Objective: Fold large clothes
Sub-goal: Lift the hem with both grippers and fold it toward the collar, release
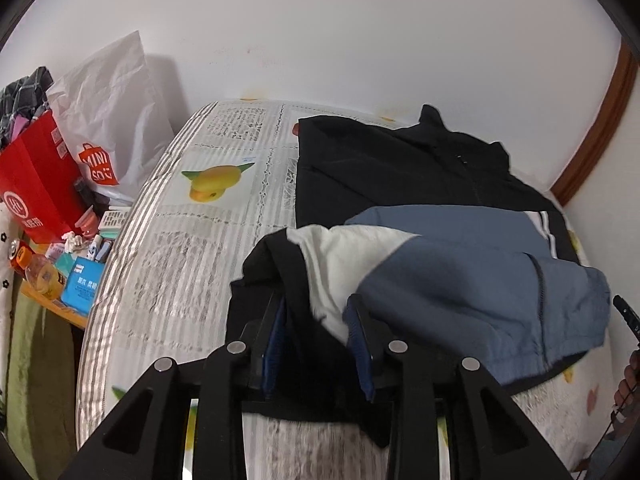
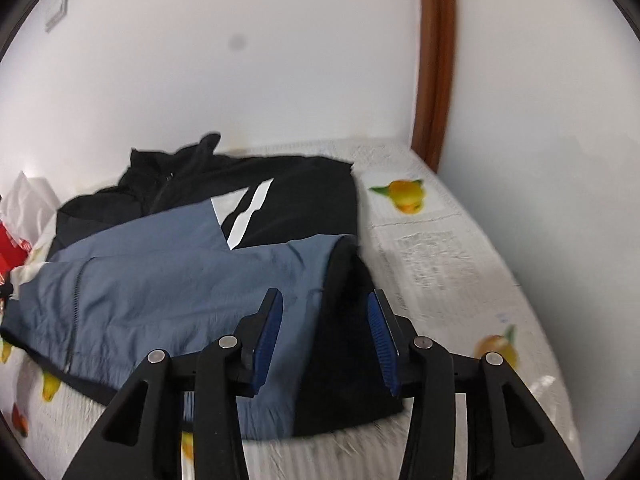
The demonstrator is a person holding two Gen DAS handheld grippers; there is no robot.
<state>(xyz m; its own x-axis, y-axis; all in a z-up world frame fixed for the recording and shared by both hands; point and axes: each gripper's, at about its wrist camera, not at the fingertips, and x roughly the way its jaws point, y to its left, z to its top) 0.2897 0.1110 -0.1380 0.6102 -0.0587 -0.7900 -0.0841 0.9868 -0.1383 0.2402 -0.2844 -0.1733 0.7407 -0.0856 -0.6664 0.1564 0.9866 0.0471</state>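
A black, blue and white jacket (image 1: 420, 168) lies on the bed, its lower part folded up over the black upper part. My left gripper (image 1: 316, 312) has its blue-padded jaws apart, with the jacket's black and white hem corner bunched between them. My right gripper (image 2: 326, 308) is also apart over the jacket (image 2: 160, 288), straddling the blue and black hem corner. I cannot tell whether either pair of pads touches the cloth. The collar (image 2: 208, 144) points toward the wall.
The bed sheet (image 1: 192, 248) has a newspaper and fruit print. Left of the bed a side table holds a red bag (image 1: 36, 184), a white Miniso bag (image 1: 108, 120), bottles and boxes. A white wall stands behind; a brown wooden door frame (image 2: 436, 60) is at the right.
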